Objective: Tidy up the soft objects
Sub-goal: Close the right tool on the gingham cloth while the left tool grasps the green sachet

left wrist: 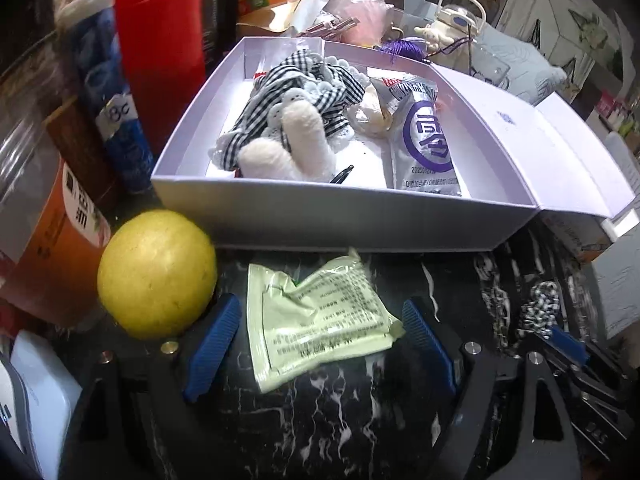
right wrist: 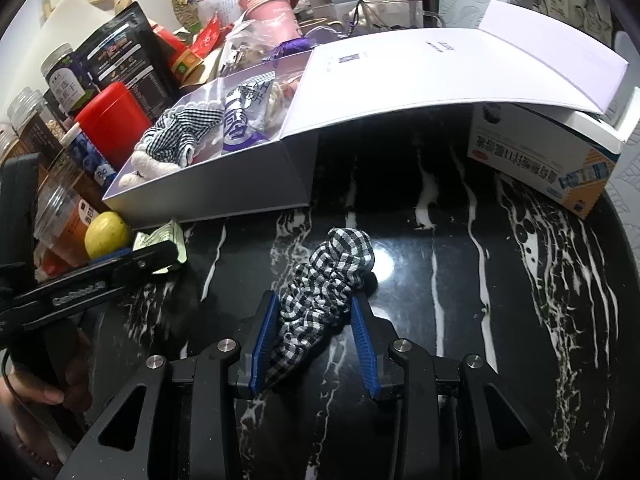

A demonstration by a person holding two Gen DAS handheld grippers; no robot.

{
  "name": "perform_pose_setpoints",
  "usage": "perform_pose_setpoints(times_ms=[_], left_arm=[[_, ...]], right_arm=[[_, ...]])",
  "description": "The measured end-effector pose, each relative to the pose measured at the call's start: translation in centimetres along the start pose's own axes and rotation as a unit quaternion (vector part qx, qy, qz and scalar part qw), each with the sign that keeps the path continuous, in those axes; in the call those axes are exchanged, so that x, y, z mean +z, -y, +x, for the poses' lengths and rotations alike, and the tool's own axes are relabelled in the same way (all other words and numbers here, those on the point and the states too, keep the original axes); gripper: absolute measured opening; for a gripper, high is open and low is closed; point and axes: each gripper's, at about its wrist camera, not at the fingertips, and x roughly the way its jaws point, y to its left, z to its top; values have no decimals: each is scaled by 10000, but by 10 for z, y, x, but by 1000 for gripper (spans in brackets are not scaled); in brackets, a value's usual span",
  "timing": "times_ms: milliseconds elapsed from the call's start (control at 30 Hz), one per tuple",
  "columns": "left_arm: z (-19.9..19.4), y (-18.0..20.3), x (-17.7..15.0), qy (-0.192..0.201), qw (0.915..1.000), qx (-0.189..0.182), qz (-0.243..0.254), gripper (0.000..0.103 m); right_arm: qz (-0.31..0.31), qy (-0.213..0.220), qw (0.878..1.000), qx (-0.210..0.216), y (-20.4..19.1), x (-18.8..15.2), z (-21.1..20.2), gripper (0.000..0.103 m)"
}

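Note:
A pale green sachet point(left wrist: 316, 320) lies on the black marble table between the blue pads of my open left gripper point(left wrist: 320, 332), in front of the open white box point(left wrist: 340, 216). The box holds a checked cloth point(left wrist: 296, 92), a white plush toy point(left wrist: 288, 148) and a white-and-purple pouch point(left wrist: 424, 140). My right gripper point(right wrist: 316, 312) sits around a black-and-white checked scrunchie point(right wrist: 328, 280) on the table; the pads point(right wrist: 268, 336) touch its sides. The scrunchie point(left wrist: 540, 304) and the right gripper also show in the left view. The left gripper point(right wrist: 152, 260) shows at the left of the right view.
A yellow fruit point(left wrist: 156, 272) sits left of the sachet. A red canister point(left wrist: 160, 48), a blue tube point(left wrist: 108, 100) and jars point(right wrist: 64, 216) crowd the left. The box lid point(right wrist: 440, 68) lies open over a printed carton point(right wrist: 544, 160). Cups and clutter stand behind.

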Motion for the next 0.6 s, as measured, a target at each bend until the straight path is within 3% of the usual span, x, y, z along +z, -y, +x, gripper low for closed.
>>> perform_pose_setpoints(times_ms=[167,200,300,400,600], left_arm=[[4,12,-4,113,9987,341,369,84],[3,12,-6,180,9986,297,398,84],[-3,9,-10,338,9980,210,487,66],[-7,7,-15,335,9982,7,490,60],[-22,20,-37,179,9971,-382,635,58]], right_arm=[[-15,30,10000,-28,1,-2,-1,36],[-25,33,10000,-36,-1,-1,0,36],[-59,55,9999,-65,0,-5,-4,36],[-81,77,9999,-53,0,-8,-6,33],[-167,75,9998,-55,-1,-24,-18,29]])
